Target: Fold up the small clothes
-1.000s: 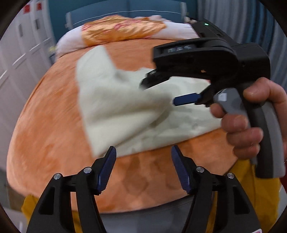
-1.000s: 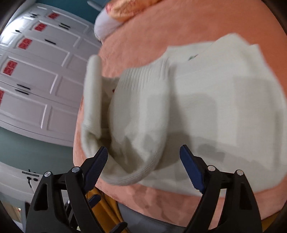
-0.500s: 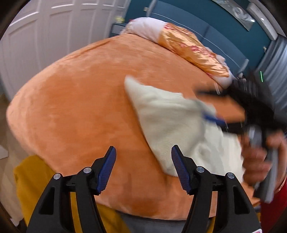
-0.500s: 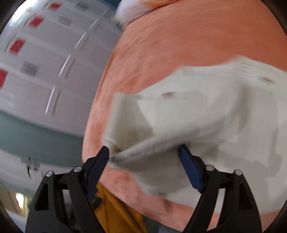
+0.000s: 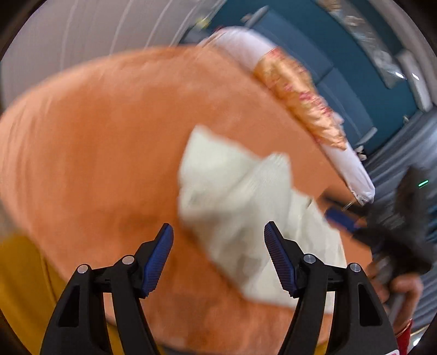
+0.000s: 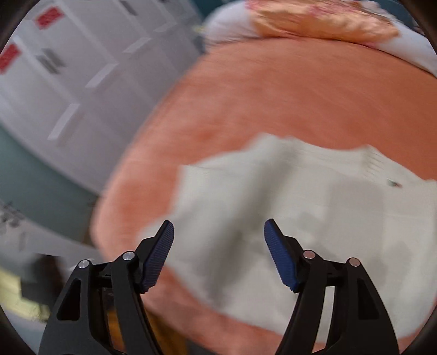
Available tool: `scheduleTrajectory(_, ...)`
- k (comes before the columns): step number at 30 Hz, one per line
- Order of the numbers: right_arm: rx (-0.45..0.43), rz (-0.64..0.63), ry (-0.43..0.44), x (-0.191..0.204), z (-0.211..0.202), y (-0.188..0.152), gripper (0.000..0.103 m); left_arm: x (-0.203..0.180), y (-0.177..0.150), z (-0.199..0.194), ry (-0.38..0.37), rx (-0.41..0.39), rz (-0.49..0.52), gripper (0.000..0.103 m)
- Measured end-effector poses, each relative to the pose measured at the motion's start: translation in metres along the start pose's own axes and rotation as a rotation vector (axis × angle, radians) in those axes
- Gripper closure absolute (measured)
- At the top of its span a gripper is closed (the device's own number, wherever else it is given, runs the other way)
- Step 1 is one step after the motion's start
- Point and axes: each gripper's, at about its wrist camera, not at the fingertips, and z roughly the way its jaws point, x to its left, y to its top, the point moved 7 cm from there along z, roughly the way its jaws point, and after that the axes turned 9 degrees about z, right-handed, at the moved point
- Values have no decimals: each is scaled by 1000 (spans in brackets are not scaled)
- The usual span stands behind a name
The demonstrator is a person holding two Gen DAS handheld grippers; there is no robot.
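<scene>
A small cream knit garment (image 5: 240, 202) lies partly folded on an orange bedcover (image 5: 95, 142); it also shows in the right wrist view (image 6: 300, 218). My left gripper (image 5: 218, 256) is open and empty, above the bedcover near the garment's near edge. My right gripper (image 6: 218, 254) is open and empty, just above the garment's near-left part. The right gripper also shows blurred at the right of the left wrist view (image 5: 341, 218), next to the garment. Both views are motion-blurred.
A white pillow with a gold-orange cover (image 5: 300, 103) lies at the head of the bed (image 6: 322, 19). White cabinet doors (image 6: 68, 82) stand to the left. A blue headboard (image 5: 341, 62) is behind. Yellow fabric (image 5: 24, 286) hangs below the bed's near edge.
Both grippers have swung and pulled back from the garment. The fold of cloth that hung between the right gripper's fingers now lies on the bed, flatter. The left view turned leftward.
</scene>
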Motion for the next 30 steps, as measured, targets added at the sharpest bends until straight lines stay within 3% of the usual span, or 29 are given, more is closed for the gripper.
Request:
scheduleTrajectory(2, 7, 4, -27, -7, 5, -4, 37, -16, 30, -1, -17, -54, 94, 32)
scheduleTrajectory(4, 31, 36, 2, -11, 12, -11, 37, -25, 53, 12, -79, -56, 170, 29)
scheduleTrajectory(5, 39, 53, 16, -14, 14, -14, 37, -28, 60, 26, -108, -30, 193, 29)
scheduleTrajectory(7, 42, 73, 20, -16, 16, -21, 37, -32, 58, 60, -229, 113, 211, 30)
scheduleTrajectory(8, 42, 73, 16, -17, 15, -22, 37, -32, 50, 74, -275, 199, 199, 45)
scheduleTrajectory(9, 38, 72, 10, -18, 10, -28, 37, -31, 40, 82, -320, 273, 188, 68)
scheduleTrajectory(11, 29, 72, 6, -22, 8, -28, 37, -21, 16, 84, -314, 364, 222, 84)
scheduleTrajectory(14, 19, 70, -16, -31, 11, -26, 36, 15, -11, 56, -259, 354, 212, 92)
scheduleTrajectory(17, 24, 49, -12, -16, 32, -12, 36, 48, -28, 38, -190, 338, 154, 94)
scheduleTrajectory(20, 66, -12, 34, 20, 59, -8, 37, 57, -35, 29, -140, 303, 118, 87)
scheduleTrajectory(22, 139, -83, 13, 41, 92, -15, 38, 58, -26, 22, -114, 255, 76, 82)
scheduleTrajectory(24, 169, -135, -83, 47, 122, -20, 41, 54, -25, 12, -101, 230, 55, 55)
scheduleTrajectory(26, 137, -161, -116, 52, 133, -15, 40, 47, -29, 2, -119, 204, 33, 40)
scheduleTrajectory(28, 132, -149, -129, 55, 137, -9, 39, 40, -36, 4, -127, 196, -4, 29)
scheduleTrajectory(30, 136, -130, -130, 55, 139, -5, 38, 42, -44, 15, -105, 204, -45, 26)
